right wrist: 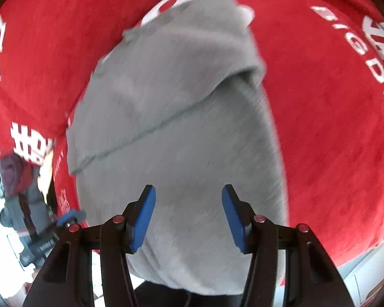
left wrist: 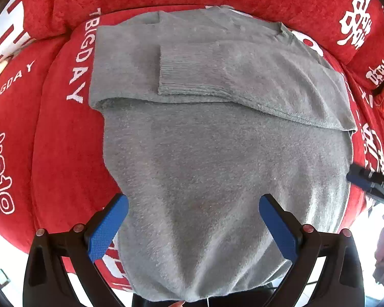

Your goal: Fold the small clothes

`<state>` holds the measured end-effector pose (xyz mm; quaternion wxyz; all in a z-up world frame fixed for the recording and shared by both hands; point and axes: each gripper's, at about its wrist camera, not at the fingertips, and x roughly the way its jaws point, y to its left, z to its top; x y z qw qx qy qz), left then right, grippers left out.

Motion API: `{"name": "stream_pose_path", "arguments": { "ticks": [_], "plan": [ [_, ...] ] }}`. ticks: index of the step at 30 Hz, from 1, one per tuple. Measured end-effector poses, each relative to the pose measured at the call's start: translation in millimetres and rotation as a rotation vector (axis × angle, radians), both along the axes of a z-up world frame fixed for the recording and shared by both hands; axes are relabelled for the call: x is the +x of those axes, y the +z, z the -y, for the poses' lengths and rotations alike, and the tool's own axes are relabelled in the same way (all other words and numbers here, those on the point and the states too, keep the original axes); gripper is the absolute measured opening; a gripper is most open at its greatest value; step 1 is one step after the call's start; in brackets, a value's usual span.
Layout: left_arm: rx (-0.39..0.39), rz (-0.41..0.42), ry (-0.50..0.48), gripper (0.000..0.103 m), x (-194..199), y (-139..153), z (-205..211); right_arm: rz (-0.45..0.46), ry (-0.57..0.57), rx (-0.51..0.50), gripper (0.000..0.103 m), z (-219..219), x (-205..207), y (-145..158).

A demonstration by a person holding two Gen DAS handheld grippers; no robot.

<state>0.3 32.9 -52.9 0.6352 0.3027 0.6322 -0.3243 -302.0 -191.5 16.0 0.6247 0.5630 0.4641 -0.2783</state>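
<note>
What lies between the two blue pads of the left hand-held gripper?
Only the grey sweater, spread flat on the red blanket; the left hand-held gripper is open. The left wrist view shows this.

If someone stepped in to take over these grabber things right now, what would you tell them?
Left hand-held gripper: open, empty, over the grey sweater.
Right hand-held gripper: open, empty, above the sweater's lower part.
The sweater lies flat on the red blanket, hem hanging over the near edge.
Done: both sleeves are folded in across the chest; one ribbed cuff lies on top.
Left: fold the body up, probably from the hem.
</note>
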Motion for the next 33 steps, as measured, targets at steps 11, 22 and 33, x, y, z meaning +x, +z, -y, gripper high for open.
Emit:
{"name": "stream_pose_path", "arguments": {
  "ticks": [11,22,33],
  "plan": [
    [-0.010,-0.013,0.046,0.102,3.4,-6.7,15.6,0.131,-0.286,-0.005,0.058,78.0,-50.9,-13.2],
    [-0.030,-0.009,0.055,0.102,-1.2,-13.2,39.4,0.361,-0.259,0.149,0.058,106.9,-48.2,-46.4],
    [-0.016,0.005,0.052,0.102,-12.8,-26.0,54.4,0.151,-0.017,-0.007,0.016,104.0,-6.9,-22.9]
  ]
}}
